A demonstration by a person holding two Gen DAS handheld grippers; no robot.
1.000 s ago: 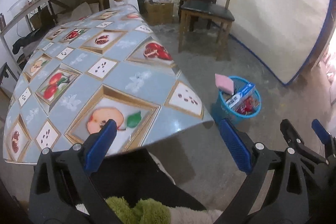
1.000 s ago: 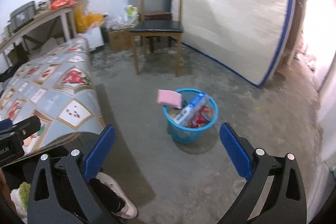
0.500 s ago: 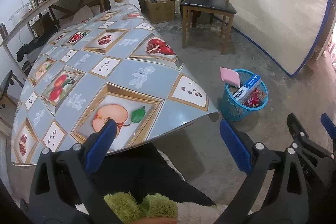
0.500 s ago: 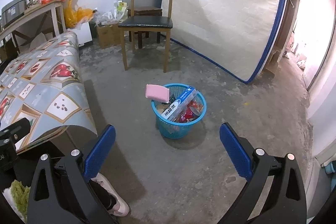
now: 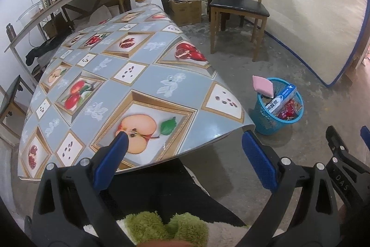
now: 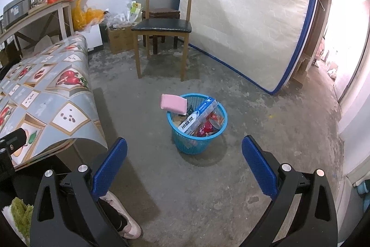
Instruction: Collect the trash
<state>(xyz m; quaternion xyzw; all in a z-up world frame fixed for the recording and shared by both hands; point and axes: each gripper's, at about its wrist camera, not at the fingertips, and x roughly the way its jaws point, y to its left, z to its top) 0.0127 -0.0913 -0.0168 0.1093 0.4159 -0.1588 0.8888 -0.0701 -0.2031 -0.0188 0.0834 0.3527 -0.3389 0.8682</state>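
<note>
Down on the concrete floor (image 6: 208,189), a blue mesh basket (image 6: 196,142) stands just off the corner of the table (image 5: 69,75), well apart from both grippers. It holds the collected trash: a pink sponge (image 6: 174,104) perched on its near rim and leaning outward, a long blue-and-white box (image 6: 198,117) lying diagonally across the top, and red wrappers (image 6: 211,125) beneath — whatever lies deeper is hidden by the mesh and by the box. The left gripper (image 5: 185,155) hovers over the table's near edge with its blue-padded fingers spread wide and nothing between them; the left pad overlaps the printed apple on the fruit-patterned tablecloth (image 5: 129,75). The right gripper (image 6: 185,160) is likewise wide apart and holds nothing, aimed at the floor short of the basket. Its black frame intrudes at the right edge of the left view, cut off by the fisheye border. A wooden chair (image 6: 163,27) with a dark seat stands beyond the basket, and a mattress (image 6: 249,15) leans against the wall behind. Something green and fuzzy (image 5: 164,230) shows at the bottom of the left view, mostly cropped — hard to say what it is. A pale shoe (image 6: 127,223) peeks out beneath the right gripper's frame.
</note>
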